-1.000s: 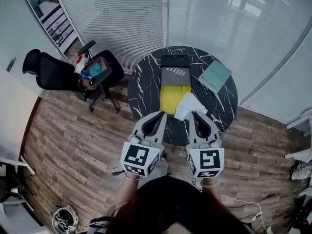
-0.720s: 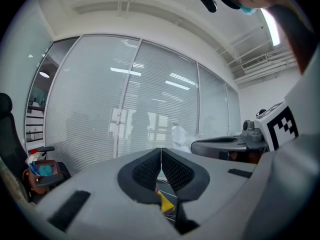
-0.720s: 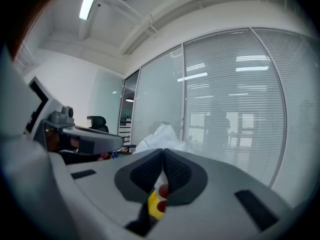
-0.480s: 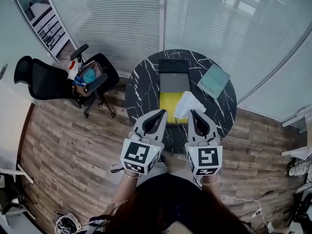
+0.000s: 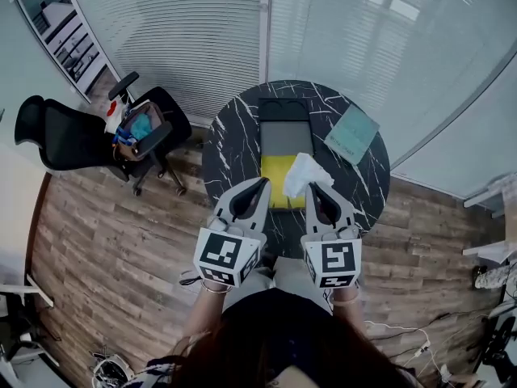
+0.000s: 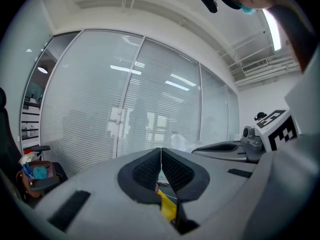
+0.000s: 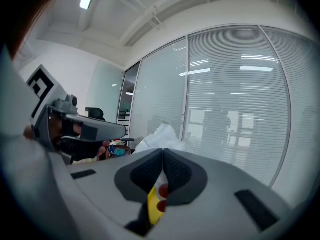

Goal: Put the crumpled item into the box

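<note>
A white crumpled item [image 5: 304, 173] lies on the round black marble table [image 5: 230, 140], against the right side of a long open box [image 5: 284, 138] with black, grey and yellow sections. My left gripper [image 5: 260, 183] hovers shut and empty over the table's near edge, by the box's yellow end. Beside it my right gripper [image 5: 312, 189] is also shut and empty, just short of the crumpled item. In the left gripper view the jaws [image 6: 161, 152] meet, and the crumpled item [image 6: 179, 141] peeks above them. In the right gripper view the jaws [image 7: 163, 153] are pressed together below the crumpled item [image 7: 160, 134].
A teal booklet [image 5: 352, 132] lies on the table's right side. A black office chair [image 5: 60, 132] and a second chair holding a bag [image 5: 141, 132] stand to the left on the wooden floor. Glass walls with blinds [image 5: 218, 31] rise behind the table.
The head view has drifted a little, bringing the table slightly nearer. Both grippers stay shut side by side at the table's near edge.
</note>
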Demonstrator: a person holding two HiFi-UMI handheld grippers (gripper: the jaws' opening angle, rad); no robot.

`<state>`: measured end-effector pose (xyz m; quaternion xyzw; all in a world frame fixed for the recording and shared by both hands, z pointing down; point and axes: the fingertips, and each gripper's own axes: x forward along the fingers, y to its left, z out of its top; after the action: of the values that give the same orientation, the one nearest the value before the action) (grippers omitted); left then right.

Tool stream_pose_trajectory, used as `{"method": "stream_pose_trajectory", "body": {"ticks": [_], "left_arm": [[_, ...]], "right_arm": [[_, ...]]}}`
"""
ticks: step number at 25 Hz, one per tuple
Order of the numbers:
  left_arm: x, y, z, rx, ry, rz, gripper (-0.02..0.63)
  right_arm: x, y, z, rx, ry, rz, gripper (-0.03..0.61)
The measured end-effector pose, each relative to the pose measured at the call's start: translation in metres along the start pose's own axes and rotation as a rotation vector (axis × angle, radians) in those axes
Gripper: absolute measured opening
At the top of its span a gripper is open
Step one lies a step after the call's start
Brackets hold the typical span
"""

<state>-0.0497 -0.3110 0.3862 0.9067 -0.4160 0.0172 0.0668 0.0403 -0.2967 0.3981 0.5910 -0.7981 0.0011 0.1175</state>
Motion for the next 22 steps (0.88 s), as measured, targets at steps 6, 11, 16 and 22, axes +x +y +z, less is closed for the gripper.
{"method": "stream_pose_trajectory", "body": {"ticks": [6, 11, 16, 22], "left_arm": [[0.013, 0.008, 0.004, -0.007, -0.008, 0.041, 0.028], [0.025, 0.012, 0.005, -0.007, -0.011, 0.067, 0.028], [0.038, 0.015, 0.004, -0.013, -0.004, 0.096, 0.028], [0.052, 0.019, 0.002, -0.019, 0.004, 0.125, 0.028]], "right_arm": [[0.02, -0.004, -0.008, -0.029, 0.027, 0.055, 0.025], [0.035, -0.006, -0.019, -0.063, 0.058, 0.106, 0.026], [0.05, -0.007, -0.035, -0.099, 0.097, 0.165, 0.026], [0.067, -0.011, -0.055, -0.147, 0.137, 0.22, 0.026]]}}
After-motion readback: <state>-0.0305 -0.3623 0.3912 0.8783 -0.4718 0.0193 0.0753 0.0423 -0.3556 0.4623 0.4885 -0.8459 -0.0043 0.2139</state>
